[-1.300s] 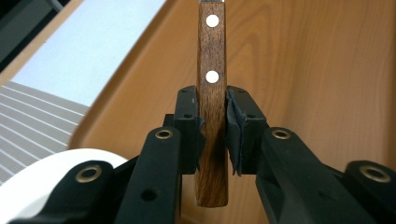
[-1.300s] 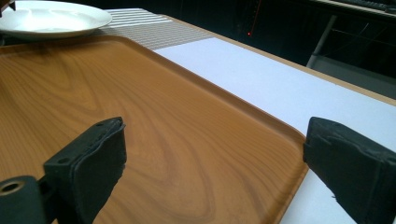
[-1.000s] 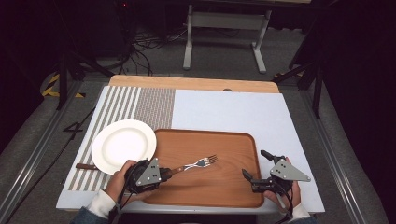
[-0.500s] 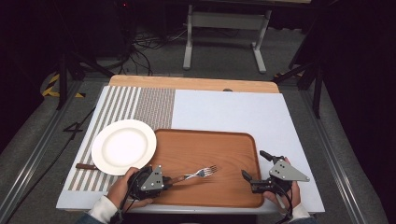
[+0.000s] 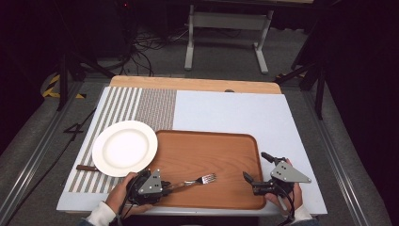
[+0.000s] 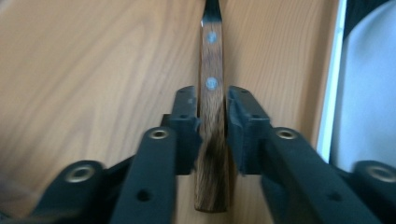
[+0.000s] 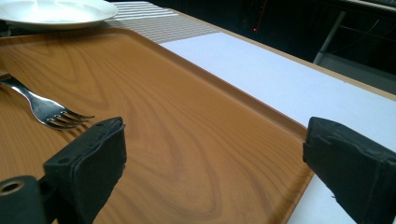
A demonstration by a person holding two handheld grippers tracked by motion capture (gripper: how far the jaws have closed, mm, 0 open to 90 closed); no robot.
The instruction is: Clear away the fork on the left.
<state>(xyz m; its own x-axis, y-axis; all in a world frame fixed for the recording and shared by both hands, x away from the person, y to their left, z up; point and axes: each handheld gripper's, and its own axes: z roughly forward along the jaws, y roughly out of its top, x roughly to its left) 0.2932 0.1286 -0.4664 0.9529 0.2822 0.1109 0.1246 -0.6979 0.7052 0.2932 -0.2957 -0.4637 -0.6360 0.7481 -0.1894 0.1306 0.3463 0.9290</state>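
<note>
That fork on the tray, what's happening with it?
A person holds a gripper in each hand at a table. The left gripper has its jaws closed on the wooden handle of the fork, whose prongs lie over the wooden tray. The right gripper waits open and empty at the tray's right edge. A white plate sits on the striped mat, with another wooden handle poking out beneath it.

I see the surface (image 5: 226,110) as a pale sheet with a wooden strip along its 12 o'clock edge; a striped placemat (image 5: 141,106) covers its 9 o'clock side; a white plate (image 5: 124,148) rests on that mat; a knife handle (image 5: 85,167) pokes out from under the plate toward 8 o'clock; a wooden tray (image 5: 211,160) lies at 6 o'clock, its edge touching the plate.
</note>
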